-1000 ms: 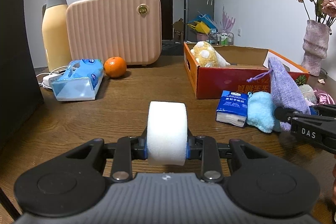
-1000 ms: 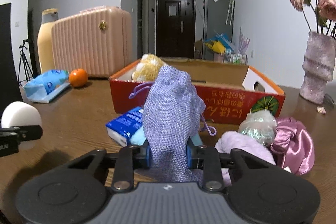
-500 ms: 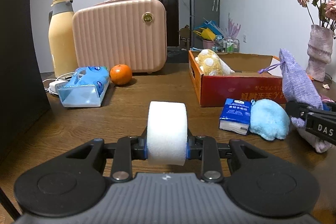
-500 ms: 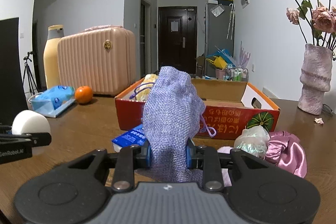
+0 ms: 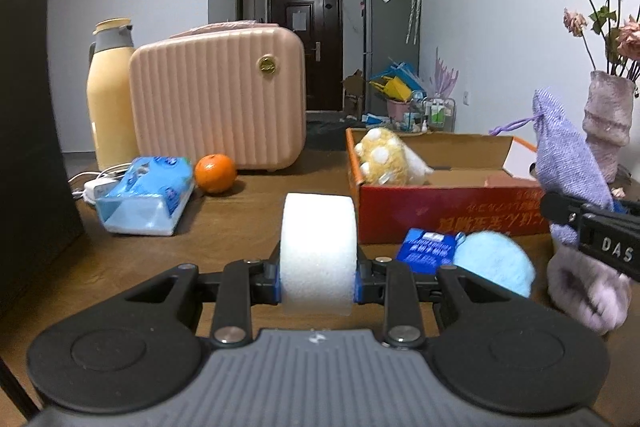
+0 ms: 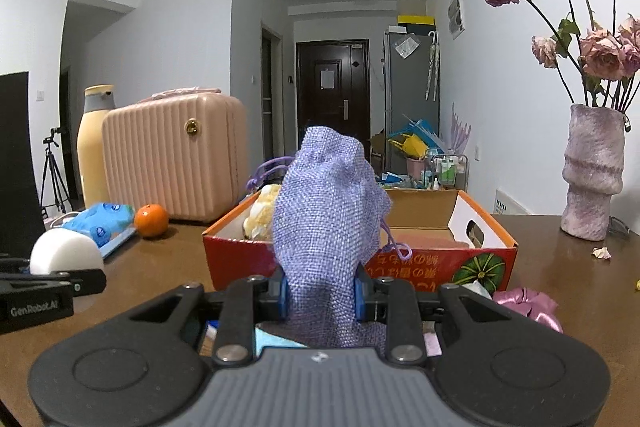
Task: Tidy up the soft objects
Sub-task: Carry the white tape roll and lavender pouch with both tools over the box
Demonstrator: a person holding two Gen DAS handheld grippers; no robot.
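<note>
Sponge (image 5: 318,253): a white foam cylinder clamped between the jaws of the left gripper (image 5: 318,277), its round faces against the pads, so its axis runs 3-to-9 across the jaws and its curved side faces the camera. It sits clear above the table (image 5: 224,227).

Pouch (image 6: 328,223): a lilac woven drawstring bag pinched at its lower part by the right gripper (image 6: 320,293), long axis upright, gathered neck pointing to 12 with the cord loops hanging off at 10 and 4. In the left view the same pouch shows at 3, leaning slightly left.

Just beyond the left jaws, at 2, lie a blue tissue pack (image 5: 426,251) and a light blue puff (image 5: 494,265), touching each other on the table. A pale lilac fluffy thing (image 5: 584,291) sits under the right gripper's finger at 3. In the right view a pink satin bundle (image 6: 528,305) lies at 3, just in front of the box.

Farther out, the red and orange box (image 6: 420,265) stands open at 12 to 1 with a yellow plush (image 5: 380,159) in its left end. At 10, a wipes pack (image 5: 144,197) and an orange (image 5: 215,173) lie beside each other. Behind them stand a pink case (image 5: 218,99) and a yellow flask (image 5: 110,95). A vase (image 6: 594,171) of dried roses stands at 2 on the far right of the table.
</note>
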